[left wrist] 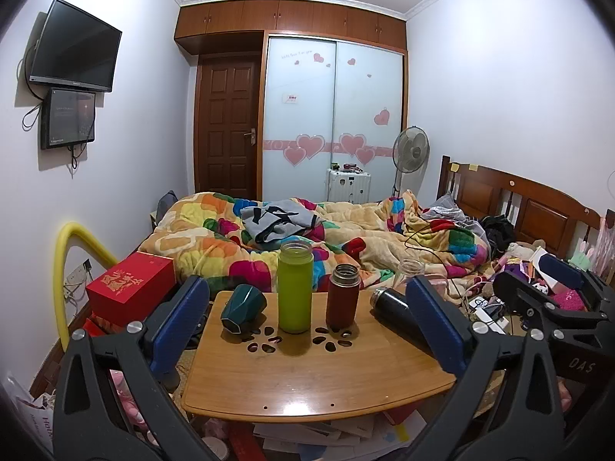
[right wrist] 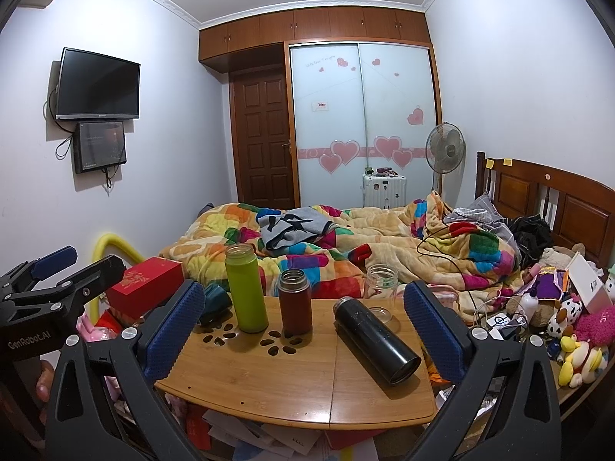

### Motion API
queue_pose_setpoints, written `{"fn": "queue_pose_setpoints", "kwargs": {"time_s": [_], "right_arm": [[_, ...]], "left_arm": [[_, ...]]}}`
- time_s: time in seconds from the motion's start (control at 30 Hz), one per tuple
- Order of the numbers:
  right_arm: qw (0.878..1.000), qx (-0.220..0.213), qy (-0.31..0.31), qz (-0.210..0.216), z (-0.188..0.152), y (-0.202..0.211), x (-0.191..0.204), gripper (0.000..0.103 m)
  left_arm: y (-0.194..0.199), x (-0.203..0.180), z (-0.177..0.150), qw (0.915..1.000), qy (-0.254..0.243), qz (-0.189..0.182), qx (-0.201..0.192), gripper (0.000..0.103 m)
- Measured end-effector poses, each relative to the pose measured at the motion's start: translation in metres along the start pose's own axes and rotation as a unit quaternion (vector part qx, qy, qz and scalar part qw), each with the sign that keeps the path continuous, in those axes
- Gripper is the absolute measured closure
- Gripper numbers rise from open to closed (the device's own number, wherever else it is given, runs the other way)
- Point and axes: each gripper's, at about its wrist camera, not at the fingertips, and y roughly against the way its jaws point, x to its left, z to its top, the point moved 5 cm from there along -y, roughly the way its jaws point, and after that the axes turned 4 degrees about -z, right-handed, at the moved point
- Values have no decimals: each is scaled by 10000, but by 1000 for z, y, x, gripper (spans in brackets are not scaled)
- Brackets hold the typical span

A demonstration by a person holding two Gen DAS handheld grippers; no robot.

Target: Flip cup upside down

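A dark green faceted cup (left wrist: 243, 308) lies on its side at the far left of the small wooden table (left wrist: 315, 384); in the right wrist view it (right wrist: 215, 301) is partly hidden behind my finger. A green bottle (left wrist: 295, 288), a red-brown flask (left wrist: 343, 296) and a clear glass jar (right wrist: 380, 288) stand upright. A black flask (right wrist: 374, 338) lies on its side. My left gripper (left wrist: 307, 326) is open and empty, before the table. My right gripper (right wrist: 303, 330) is open and empty; it also shows in the left wrist view (left wrist: 553, 288) at the right.
A bed with a colourful blanket (left wrist: 346, 238) lies behind the table. A red box (left wrist: 130, 288) and a yellow foam tube (left wrist: 67, 253) are at the left. Toys and cables (right wrist: 557, 319) crowd the right. Papers (right wrist: 269, 438) lie under the table.
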Motion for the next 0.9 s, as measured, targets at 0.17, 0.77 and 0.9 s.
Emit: {"fn": "queue_pose_setpoints", "kwargs": {"time_s": [0.17,0.77,0.9], "right_arm": [[10000,1,5,-3,1,1,2,0],[10000,-3,5,-6,0,-3,-1,0],[10000,-3,13,-10,-1,-4,-2,0]], "left_arm": [[0,0,0,10000,-10,13,-12,0],[-1,1,1,10000,-33,22,-30,0],[0,0,2,10000,-38,29,-33,0]]}}
